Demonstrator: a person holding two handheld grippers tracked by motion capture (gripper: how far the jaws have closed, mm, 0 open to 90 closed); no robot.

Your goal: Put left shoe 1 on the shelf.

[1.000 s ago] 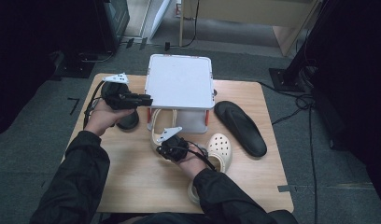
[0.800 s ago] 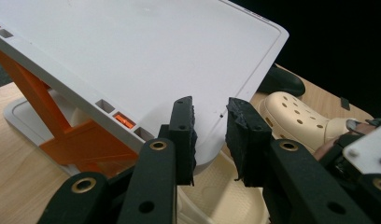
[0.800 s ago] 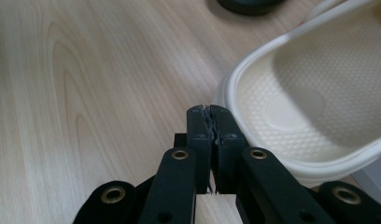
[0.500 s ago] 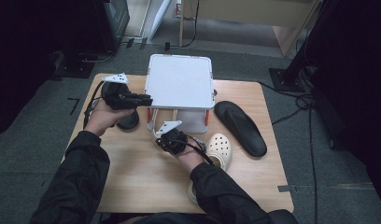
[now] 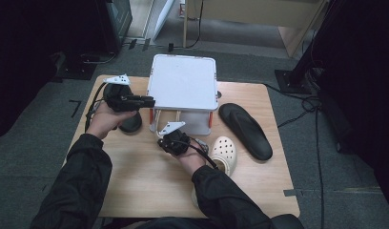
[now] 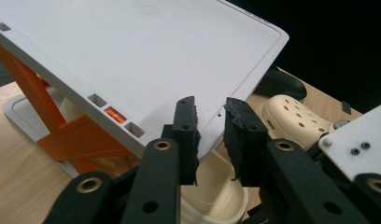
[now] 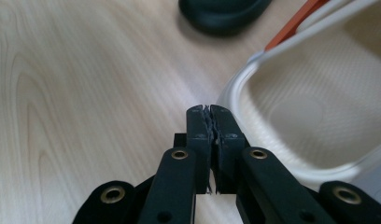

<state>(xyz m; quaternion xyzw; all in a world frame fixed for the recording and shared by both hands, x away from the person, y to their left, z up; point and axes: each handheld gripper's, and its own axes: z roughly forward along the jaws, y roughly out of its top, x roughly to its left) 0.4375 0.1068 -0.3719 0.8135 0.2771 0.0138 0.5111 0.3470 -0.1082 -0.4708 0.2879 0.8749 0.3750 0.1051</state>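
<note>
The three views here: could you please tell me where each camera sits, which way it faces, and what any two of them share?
High view: above the person's side, looking forward and down on the table; both sleeves, hands, the left gripper and the right gripper show.
Left gripper view: rides the left gripper, looking along its parted jaws across the white rack toward the cream clog.
Right gripper view: rides the right gripper, looking down its closed jaws at the tabletop beside a cream shoe.
Shared: the high and left gripper views both show the rack, the clog and the black sandal.

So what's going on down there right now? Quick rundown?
Left gripper open, empty, by white rack. Right gripper shut, empty, beside cream slipper under rack. Cream clog, black sandal lie right.
</note>
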